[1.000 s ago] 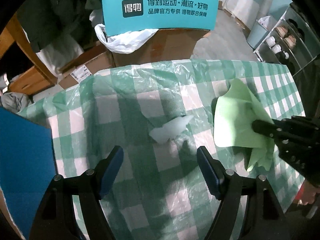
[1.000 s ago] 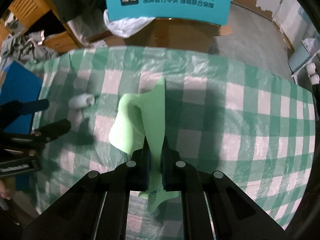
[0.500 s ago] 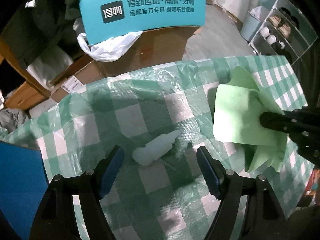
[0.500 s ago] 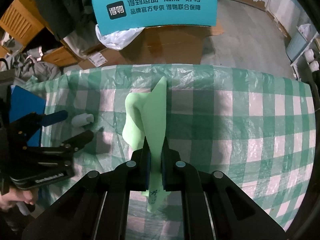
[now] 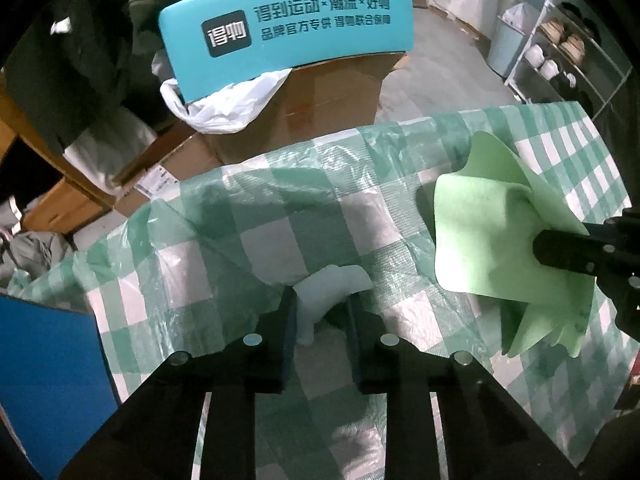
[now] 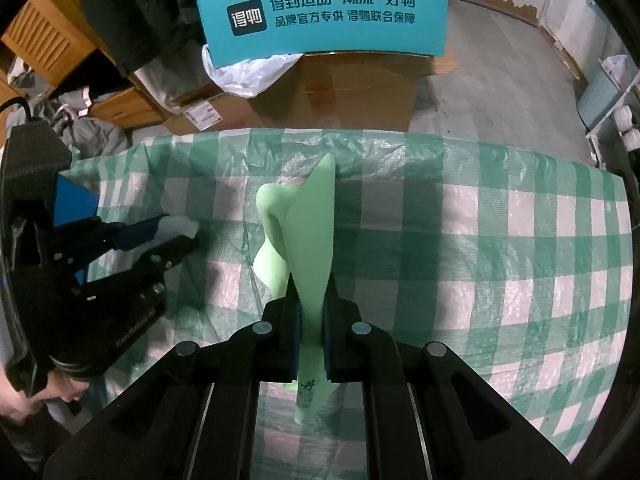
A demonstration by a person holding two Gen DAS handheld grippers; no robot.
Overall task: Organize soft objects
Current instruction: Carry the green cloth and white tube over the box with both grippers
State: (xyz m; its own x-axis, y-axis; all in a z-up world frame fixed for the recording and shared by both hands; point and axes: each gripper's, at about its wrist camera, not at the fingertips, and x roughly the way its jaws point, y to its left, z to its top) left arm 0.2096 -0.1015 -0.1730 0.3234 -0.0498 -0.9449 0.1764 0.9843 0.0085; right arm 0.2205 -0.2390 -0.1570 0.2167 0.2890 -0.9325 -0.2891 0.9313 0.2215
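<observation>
A small white soft piece [image 5: 334, 286] lies on the green-and-white checked tablecloth [image 5: 192, 264]. My left gripper [image 5: 320, 316] stands over it with its jaws closing, and the piece is pinched between the two fingers. The right wrist view shows that same left gripper [image 6: 176, 236] at the left with the white piece [image 6: 180, 225] at its tips. My right gripper [image 6: 310, 316] is shut on a pale green foam sheet [image 6: 310, 236], which stands folded above the cloth. In the left wrist view the green sheet [image 5: 484, 232] hangs at the right from the right gripper [image 5: 560, 248].
Beyond the table's far edge a cardboard box [image 5: 332, 100] carries a teal sign board [image 5: 288, 28] and a white plastic bag [image 5: 224, 108]. A blue panel [image 5: 44, 380] lies at the left. A shelf unit [image 5: 560, 52] stands at the far right. A person's hand [image 6: 20, 398] shows at lower left.
My left gripper's jaws went from wide apart to closed around the white piece, which now sits between the fingers. The right gripper kept its hold on the green sheet.
</observation>
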